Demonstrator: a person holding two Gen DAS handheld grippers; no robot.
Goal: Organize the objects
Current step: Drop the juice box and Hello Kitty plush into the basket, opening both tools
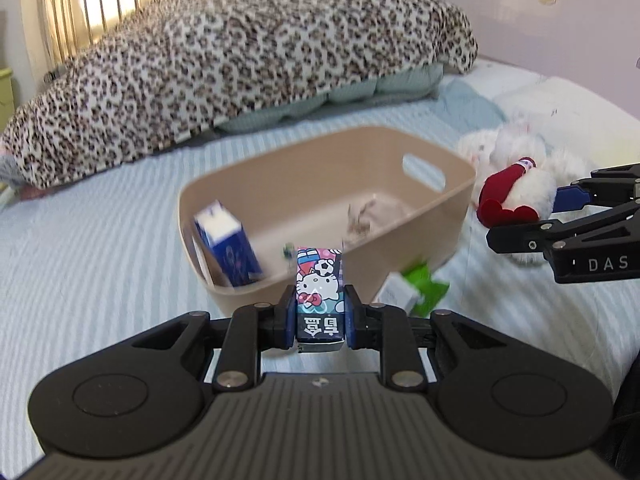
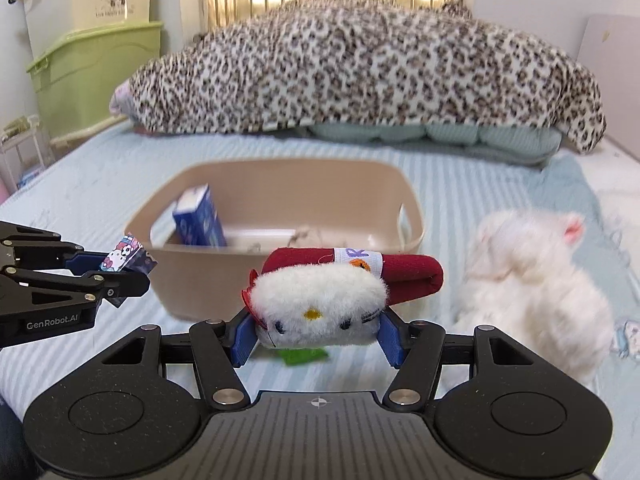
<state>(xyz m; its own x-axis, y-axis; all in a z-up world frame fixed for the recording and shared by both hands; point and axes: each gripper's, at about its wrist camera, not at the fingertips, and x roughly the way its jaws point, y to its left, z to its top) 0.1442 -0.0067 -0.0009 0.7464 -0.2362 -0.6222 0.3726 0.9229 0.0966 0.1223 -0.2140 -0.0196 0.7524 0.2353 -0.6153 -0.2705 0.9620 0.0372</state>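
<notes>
My left gripper (image 1: 318, 316) is shut on a small Hello Kitty carton (image 1: 320, 300) and holds it just in front of the near wall of a tan plastic bin (image 1: 440, 216); it also shows in the right wrist view (image 2: 126, 258). My right gripper (image 2: 318, 334) is shut on a white Hello Kitty plush in a red outfit (image 2: 320, 304), held above the bed in front of the bin (image 2: 200, 280). A blue carton (image 1: 228, 248) stands inside the bin at its left. The plush also shows in the left wrist view (image 1: 516, 196).
A green and white packet (image 1: 416, 288) lies on the striped bed beside the bin. A larger fluffy white plush (image 2: 532, 280) lies to the right. A leopard-print blanket (image 2: 360, 68) heaps behind the bin. Green storage boxes (image 2: 96, 76) stand at far left.
</notes>
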